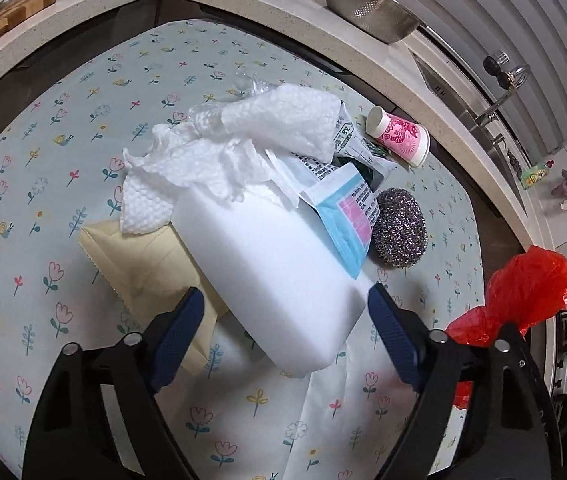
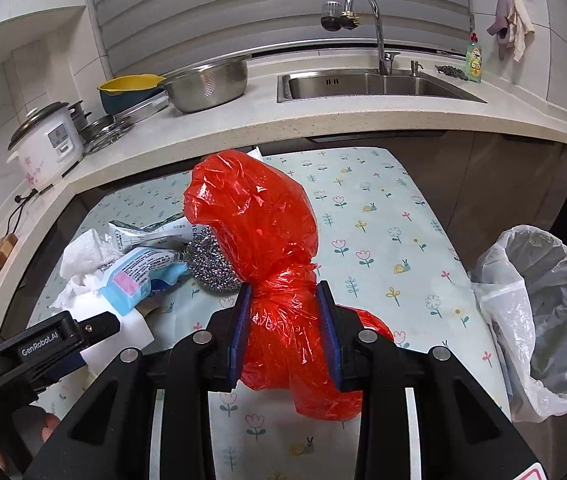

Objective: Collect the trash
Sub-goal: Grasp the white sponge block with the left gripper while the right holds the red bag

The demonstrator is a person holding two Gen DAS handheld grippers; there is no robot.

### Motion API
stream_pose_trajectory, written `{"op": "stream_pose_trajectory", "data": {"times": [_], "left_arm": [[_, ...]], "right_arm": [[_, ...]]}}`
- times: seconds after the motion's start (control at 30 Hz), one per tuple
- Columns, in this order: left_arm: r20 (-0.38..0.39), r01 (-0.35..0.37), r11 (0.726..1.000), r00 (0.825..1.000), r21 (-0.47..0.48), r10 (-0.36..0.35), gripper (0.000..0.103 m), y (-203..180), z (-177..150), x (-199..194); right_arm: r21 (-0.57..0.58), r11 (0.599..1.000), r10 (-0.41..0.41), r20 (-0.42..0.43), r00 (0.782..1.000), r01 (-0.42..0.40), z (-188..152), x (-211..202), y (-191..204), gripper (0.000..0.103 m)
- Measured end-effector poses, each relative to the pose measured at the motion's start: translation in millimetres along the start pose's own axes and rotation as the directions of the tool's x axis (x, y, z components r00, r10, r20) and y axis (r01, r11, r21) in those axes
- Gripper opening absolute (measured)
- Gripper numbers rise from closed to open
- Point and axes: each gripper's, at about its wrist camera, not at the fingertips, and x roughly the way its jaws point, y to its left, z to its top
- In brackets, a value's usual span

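Left tool open, straddling white foam block on tabletop; paper towels, wrappers, steel scourer crowd behind. Right tool clamps red plastic bag. Lined bin far right.

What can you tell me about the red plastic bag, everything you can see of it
The red plastic bag is thin, glossy, translucent film, crinkled all over. The right gripper pinches it at a bunched waist between its blue pads. Above the grip it balloons into a puffed, rounded bulge; below, a crumpled lobe hangs over the floral tablecloth. Whether that lobe rests on the cloth is unclear. The bulge hides part of the steel scourer behind it. The left wrist view shows it at the right edge.
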Motion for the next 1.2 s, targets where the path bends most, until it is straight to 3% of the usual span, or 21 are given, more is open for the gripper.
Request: {"op": "stream_pose_trajectory", "data": {"times": [0.1,0.17,0.47,0.73,0.9,1.2], "left_arm": [[0.000,-0.007,0.999,1.000,0.031,0.007,0.051,-4.2,-3.5,-1.0],[0.014,-0.019,0.998,1.000,0.055,0.018,0.047,-8.2,-6.7,-5.3],[0.103,-0.042,0.980,0.994,0.193,0.023,0.040,-45.9,-25.3,-42.8],[0.134,-0.015,0.957,0.991,0.291,-0.025,0.037,-84.8,-51.4,-67.2],[0.188,-0.038,0.932,0.982,0.361,-0.033,0.037,-105.2,-67.1,-81.7],[0.168,-0.045,0.907,0.985,0.418,-0.029,0.037,-115.3,-81.5,-77.2]], "right_arm": [[-0.004,1.000,-0.001,0.002,1.000,0.001,-2.6,-1.7,-2.8,0.031],[-0.001,1.000,0.002,0.004,1.000,-0.002,-4.0,-3.9,-4.4,0.031],[0.024,1.000,0.012,0.048,0.999,-0.013,-3.3,-32.5,-13.6,0.031],[0.055,0.998,0.001,0.093,0.996,-0.006,-5.0,-65.8,-35.8,0.031],[0.074,0.997,-0.010,0.102,0.995,0.002,-11.6,-81.1,-50.3,0.031],[0.102,0.995,-0.024,0.102,0.995,0.013,-21.8,-93.1,-68.0,0.031]]}}
